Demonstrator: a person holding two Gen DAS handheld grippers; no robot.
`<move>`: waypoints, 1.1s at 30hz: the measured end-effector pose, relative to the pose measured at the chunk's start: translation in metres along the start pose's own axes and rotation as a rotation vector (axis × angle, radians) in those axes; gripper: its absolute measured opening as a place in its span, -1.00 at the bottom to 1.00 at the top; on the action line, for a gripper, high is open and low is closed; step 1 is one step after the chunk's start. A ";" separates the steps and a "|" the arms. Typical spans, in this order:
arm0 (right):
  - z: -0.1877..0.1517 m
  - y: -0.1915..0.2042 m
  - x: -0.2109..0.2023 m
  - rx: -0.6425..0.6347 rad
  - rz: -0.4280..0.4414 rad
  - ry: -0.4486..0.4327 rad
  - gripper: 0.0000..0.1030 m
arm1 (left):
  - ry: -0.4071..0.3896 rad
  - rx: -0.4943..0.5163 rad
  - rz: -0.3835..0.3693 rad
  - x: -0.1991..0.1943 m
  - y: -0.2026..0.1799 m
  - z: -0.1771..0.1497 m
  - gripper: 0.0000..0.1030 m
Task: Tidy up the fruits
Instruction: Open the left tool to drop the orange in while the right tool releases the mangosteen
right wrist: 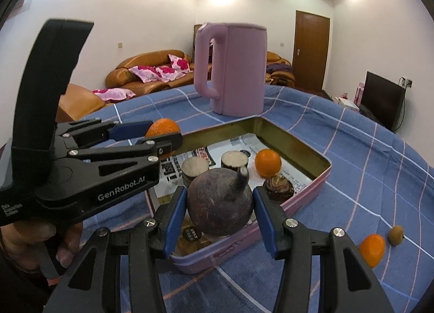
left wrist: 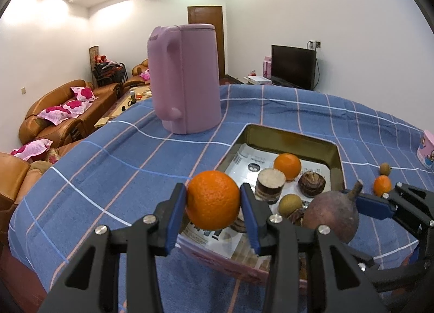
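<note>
My left gripper is shut on an orange, held just above the near left corner of the pink tin. My right gripper is shut on a dark purple fruit with a stem, over the tin's near edge. The newspaper-lined tin holds a second orange, two cut cane pieces, a brown bulb and a longan. Right of the tin, a small orange and a longan lie on the blue checked cloth.
A tall pink kettle stands on the cloth just behind the tin. A pink cup sits at the far right edge. The table drops off at the left towards brown sofas. A hand grips the left tool.
</note>
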State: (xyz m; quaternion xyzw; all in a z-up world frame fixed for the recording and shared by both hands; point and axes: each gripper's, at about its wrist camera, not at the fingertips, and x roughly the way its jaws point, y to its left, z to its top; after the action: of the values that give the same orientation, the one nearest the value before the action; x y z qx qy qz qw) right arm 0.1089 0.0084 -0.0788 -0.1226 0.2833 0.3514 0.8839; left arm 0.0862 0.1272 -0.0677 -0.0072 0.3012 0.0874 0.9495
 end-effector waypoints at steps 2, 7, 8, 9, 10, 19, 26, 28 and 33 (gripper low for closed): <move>0.000 -0.001 0.002 0.004 0.014 0.017 0.00 | 0.002 0.000 0.004 0.000 -0.001 -0.001 -0.15; -0.003 0.004 0.001 -0.021 0.032 0.019 0.14 | -0.009 0.010 0.006 -0.006 -0.005 0.001 -0.15; -0.003 0.004 0.000 -0.025 0.033 0.015 0.14 | -0.010 0.015 0.008 -0.007 -0.006 0.001 -0.14; -0.003 0.005 -0.002 -0.028 0.034 0.009 0.21 | -0.011 0.019 0.010 -0.008 -0.008 0.002 -0.07; -0.004 0.005 -0.005 -0.030 0.030 0.003 0.21 | -0.013 0.020 0.011 -0.009 -0.008 0.002 0.05; -0.008 -0.015 -0.028 0.008 0.003 -0.033 0.21 | -0.028 0.029 0.025 -0.018 -0.019 0.005 0.32; -0.016 -0.045 -0.055 0.030 -0.072 -0.052 0.21 | -0.044 0.051 -0.017 -0.027 -0.044 0.013 0.35; -0.020 -0.057 -0.063 0.043 -0.105 -0.056 0.21 | -0.048 0.064 -0.041 -0.030 -0.055 0.016 0.40; -0.035 -0.099 -0.080 0.130 -0.208 -0.049 0.21 | -0.044 0.124 -0.109 -0.033 -0.096 0.020 0.40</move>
State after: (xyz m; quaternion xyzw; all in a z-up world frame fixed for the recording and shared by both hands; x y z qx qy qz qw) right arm 0.1155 -0.1220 -0.0589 -0.0851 0.2698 0.2418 0.9282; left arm 0.0870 0.0284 -0.0364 0.0372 0.2843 0.0169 0.9579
